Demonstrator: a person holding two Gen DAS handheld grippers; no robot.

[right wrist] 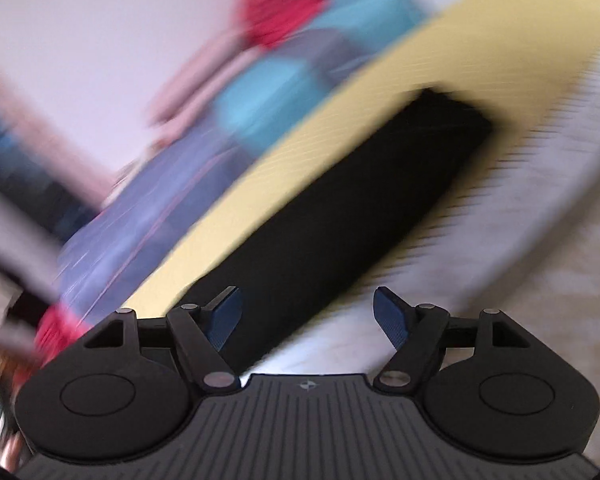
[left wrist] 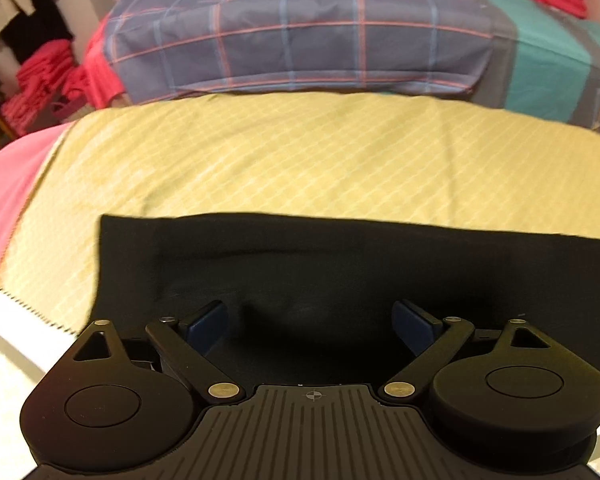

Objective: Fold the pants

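**Black pants folded on the yellow cloth, both grippers wide open**

Left wrist view: the left gripper (left wrist: 312, 320) fills the 6 o'clock edge, its two blue-padded fingers (left wrist: 206, 320) spread wide with nothing between them. Straight ahead, from the centre toward 3 o'clock, the black pants (left wrist: 340, 264) lie as a flat, folded band with a straight far edge and a squared corner at 9 o'clock. The gripper hangs over the near part of the pants; whether the fingers touch the fabric cannot be told. The pants rest on a yellow cloth (left wrist: 280, 160) with a pale diamond pattern. Beyond it at 12 o'clock lies a blue plaid pillow (left wrist: 300, 36), with a teal sheet (left wrist: 548, 52) at 2 o'clock and red clothes (left wrist: 48, 76) stacked at 10 o'clock.

Right wrist view: the picture is tilted and badly blurred. The right gripper (right wrist: 308, 314) sits at 6 o'clock, fingers (right wrist: 392, 316) far apart and holding nothing. The pants (right wrist: 360, 208) run as a dark strip from between the fingers up toward 1 o'clock, on the yellow cloth (right wrist: 440, 52).
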